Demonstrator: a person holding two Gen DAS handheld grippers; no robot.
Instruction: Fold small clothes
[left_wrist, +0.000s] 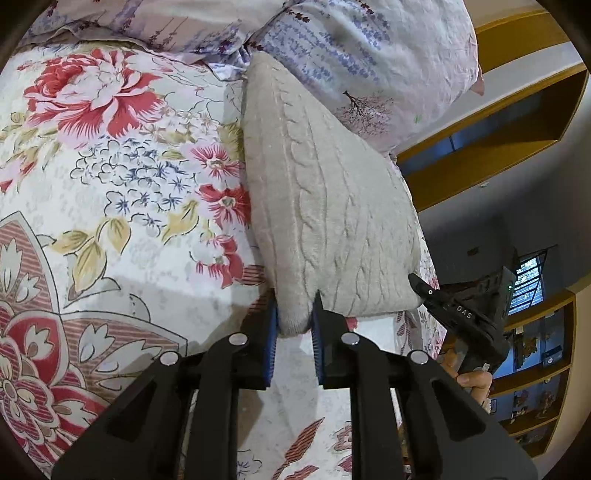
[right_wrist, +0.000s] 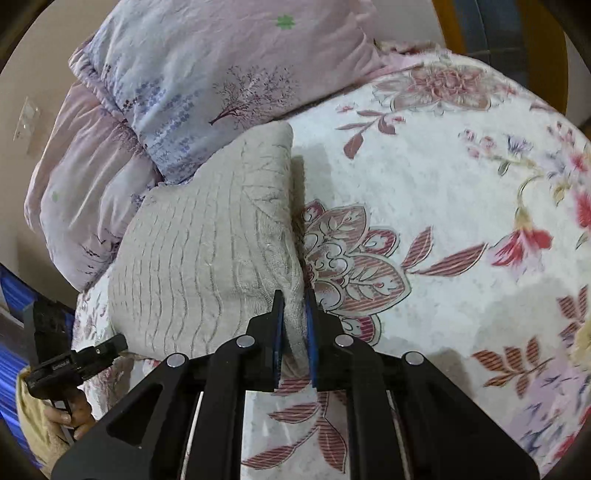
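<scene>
A beige cable-knit garment (left_wrist: 325, 206), folded into a thick flat bundle, lies on a bed covered with a white floral bedspread (left_wrist: 110, 166) printed with red and pink blossoms. The left tongs (left_wrist: 293, 325) are clamped on one near corner of the knit, the blue-padded fingers (left_wrist: 271, 328) pressing a rounded fold of fabric between them. The right tongs (right_wrist: 294, 328) are likewise closed on the garment's other near corner, with cloth bunched tightly between their blue pads (right_wrist: 279, 332). In the left wrist view, the right tongs' tip touches the knit's lower right edge, and the person's right hand (left_wrist: 474, 380) grips the handle below it. In the right wrist view, the left tongs appear at the lower left beside the garment's edge, held by the left hand (right_wrist: 74, 417). A crumpled lavender-print quilt (right_wrist: 177, 81) is heaped at the garment's far end, touching it. Yellow wooden shelving (left_wrist: 517, 122) stands beyond the bed.
</scene>
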